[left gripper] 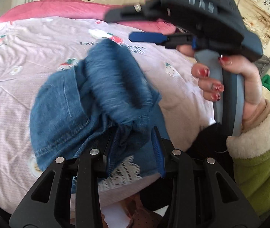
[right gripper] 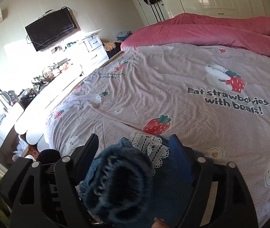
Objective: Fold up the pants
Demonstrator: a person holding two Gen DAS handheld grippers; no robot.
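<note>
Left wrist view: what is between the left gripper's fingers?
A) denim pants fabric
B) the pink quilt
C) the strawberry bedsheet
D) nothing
A: the left gripper has bunched denim of the pants between its blue pads, above the bedsheet; whether the pads press on it is hard to tell.

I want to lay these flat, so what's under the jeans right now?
Under the jeans lies the pink strawberry-print bedcover, bare all around them. Whatever lies directly beneath the bunched denim is covered, so I cannot tell.
</note>
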